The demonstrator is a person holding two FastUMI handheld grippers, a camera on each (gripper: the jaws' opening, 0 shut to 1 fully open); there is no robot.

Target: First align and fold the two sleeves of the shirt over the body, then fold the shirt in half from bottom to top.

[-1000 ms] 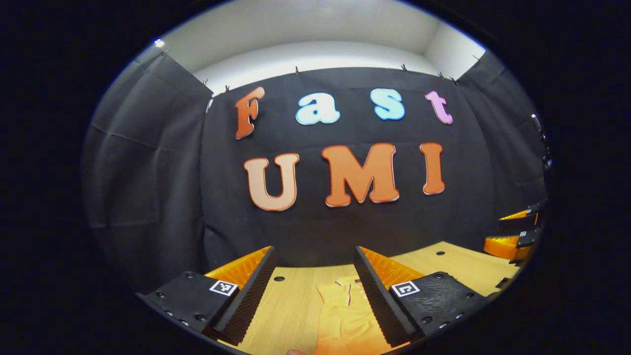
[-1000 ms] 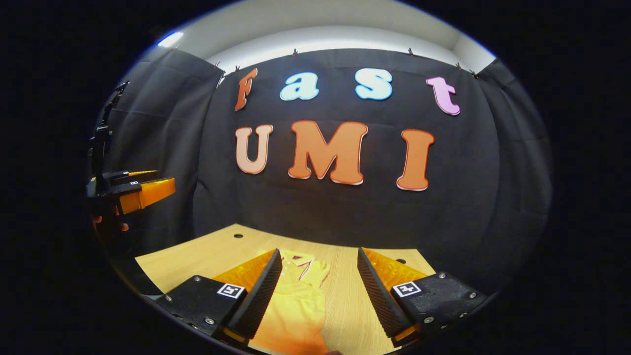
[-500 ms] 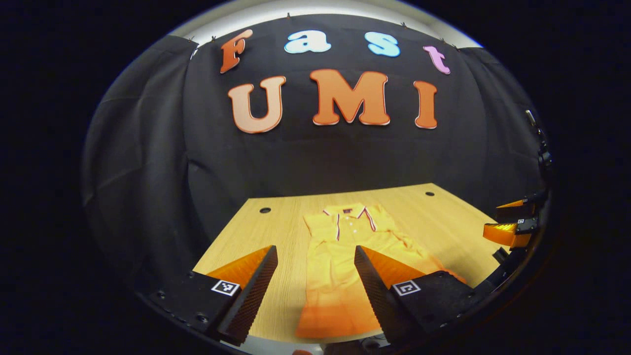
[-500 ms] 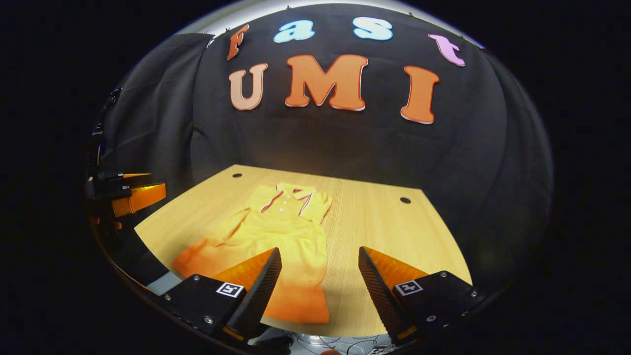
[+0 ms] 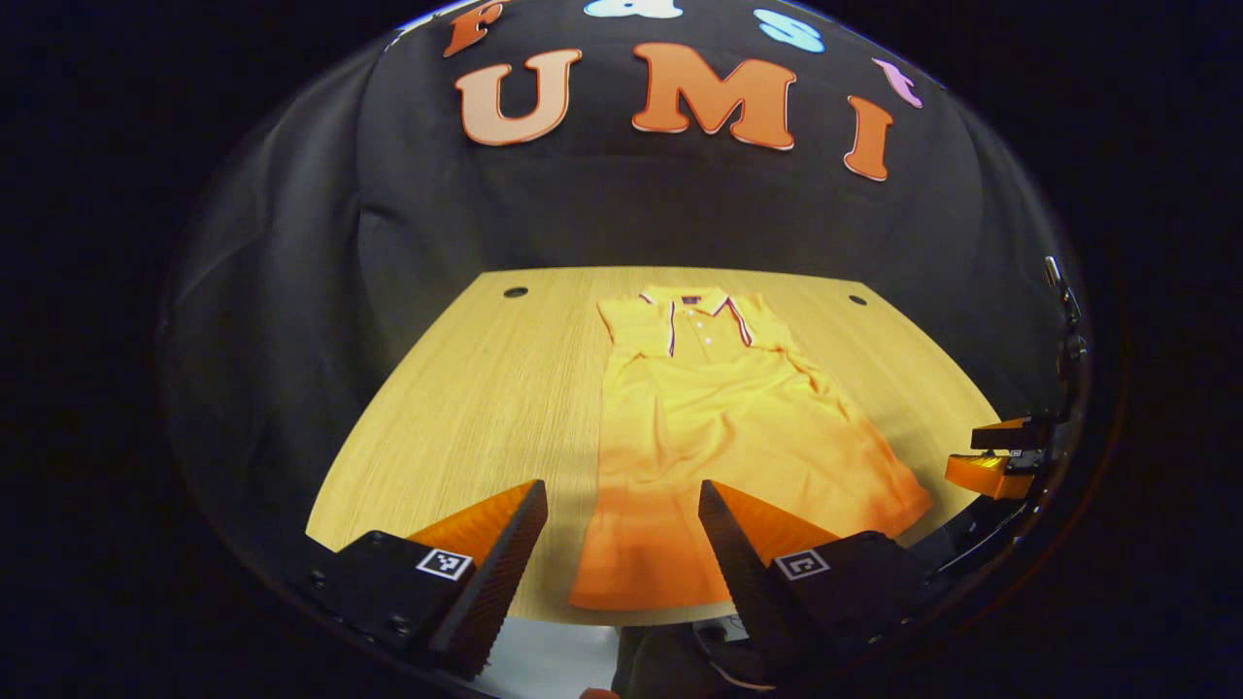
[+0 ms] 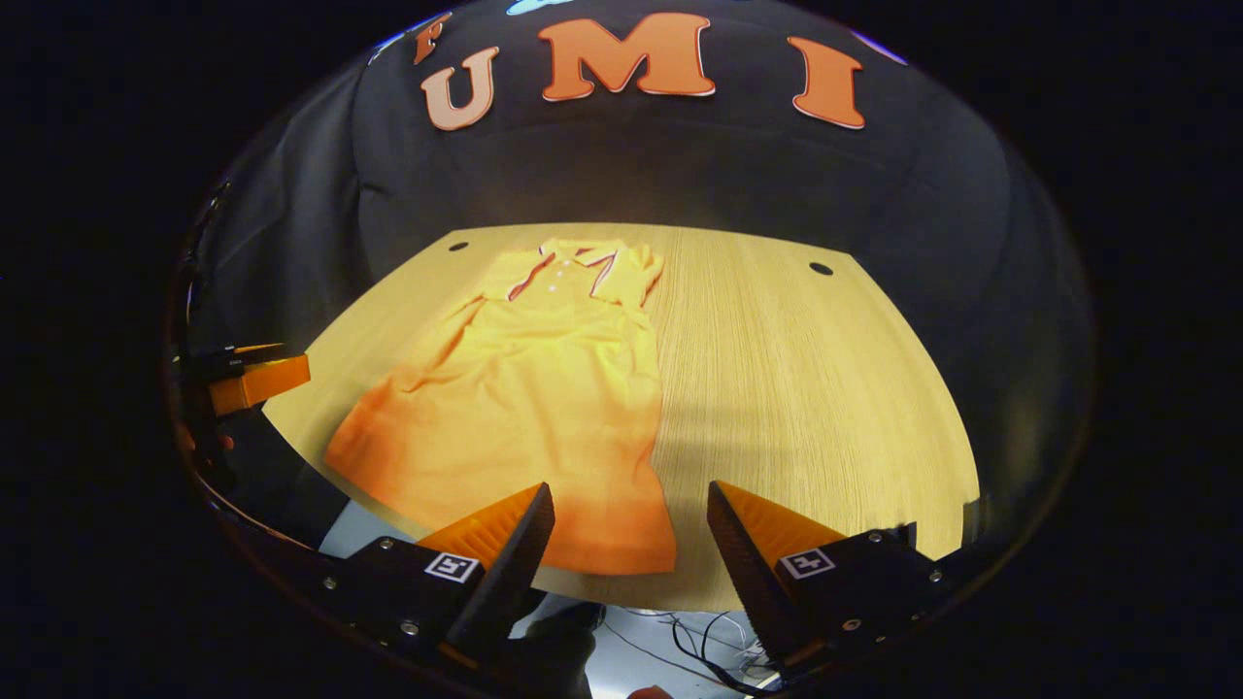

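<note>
Polo shirt (image 5: 719, 427) lies flat on the wooden table (image 5: 466, 388), collar at the far side. Sleeves seem already folded in; the bottom-to-top fold is left. Left gripper (image 5: 621, 544) and right gripper (image 6: 629, 549) hover near the hem, jaws apart, holding nothing.

Black cloth wall (image 5: 602, 204) — wooden table (image 5: 466, 408)

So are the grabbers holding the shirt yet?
No, both the left gripper and right gripper are open, holding nothing; the shirt lies on the table.
</note>
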